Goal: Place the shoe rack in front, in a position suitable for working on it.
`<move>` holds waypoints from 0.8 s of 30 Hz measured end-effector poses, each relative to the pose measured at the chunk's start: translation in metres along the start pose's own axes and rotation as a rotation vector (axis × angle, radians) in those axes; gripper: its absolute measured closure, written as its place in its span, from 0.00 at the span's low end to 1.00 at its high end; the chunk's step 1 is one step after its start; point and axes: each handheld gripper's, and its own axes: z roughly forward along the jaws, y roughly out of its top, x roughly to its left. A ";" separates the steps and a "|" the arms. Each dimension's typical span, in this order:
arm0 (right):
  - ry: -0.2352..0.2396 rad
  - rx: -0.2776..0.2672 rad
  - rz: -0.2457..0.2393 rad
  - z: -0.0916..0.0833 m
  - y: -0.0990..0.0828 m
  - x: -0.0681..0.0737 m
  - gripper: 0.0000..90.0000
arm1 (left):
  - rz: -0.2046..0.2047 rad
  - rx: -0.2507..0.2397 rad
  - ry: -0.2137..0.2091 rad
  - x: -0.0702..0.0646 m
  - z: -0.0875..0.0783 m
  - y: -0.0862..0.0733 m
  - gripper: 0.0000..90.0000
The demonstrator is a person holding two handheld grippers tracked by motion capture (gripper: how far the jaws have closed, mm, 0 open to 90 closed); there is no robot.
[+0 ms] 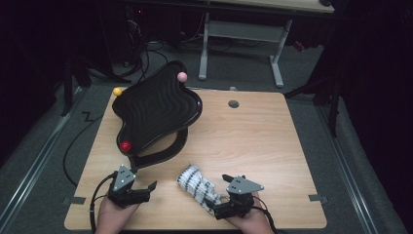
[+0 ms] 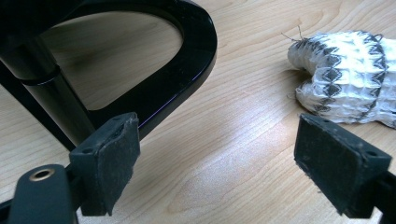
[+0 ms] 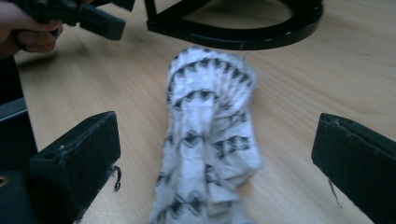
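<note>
A rolled white cloth with a black pattern lies on the wooden table near the front edge. My right gripper is open, and the cloth's near end lies between its jaws, touching neither pad. My left gripper is open over bare wood, left of the cloth and in front of the black stand's ring base. In the right gripper view the left gripper shows at the top left, held by a hand.
The stand carries a black wavy board with a pink ball, a yellow ball and a red ball at its corners. A grey cap sits in the tabletop. Another desk's legs stand behind.
</note>
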 end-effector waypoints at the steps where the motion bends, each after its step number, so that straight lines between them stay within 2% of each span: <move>1: 0.005 0.009 -0.002 0.003 0.000 0.003 0.02 | 0.001 -0.002 0.003 0.000 0.000 0.000 0.17; 6: 0.008 0.058 -0.010 0.015 -0.001 0.011 0.08 | 0.001 -0.007 0.007 -0.001 -0.001 0.001 0.17; 8: -0.006 0.068 -0.034 0.019 -0.003 0.014 0.17 | -0.001 -0.008 0.004 -0.001 -0.002 0.001 0.17; 10: -0.016 0.071 -0.042 0.021 -0.003 0.014 0.21 | 0.001 -0.009 0.002 -0.001 -0.002 0.001 0.18; 13: -0.021 0.127 -0.023 0.032 -0.005 0.013 0.42 | 0.004 -0.009 -0.002 -0.001 -0.001 0.001 0.19; 18: -0.036 0.207 -0.048 0.043 -0.009 0.014 0.66 | 0.008 -0.010 -0.004 0.000 -0.002 0.001 0.20; 21: -0.038 0.212 -0.060 0.044 -0.010 0.016 0.79 | 0.010 -0.010 -0.006 0.000 -0.002 0.001 0.21; 24: -0.028 0.195 -0.046 0.041 -0.009 0.015 0.84 | 0.012 -0.008 -0.006 0.000 -0.002 0.001 0.21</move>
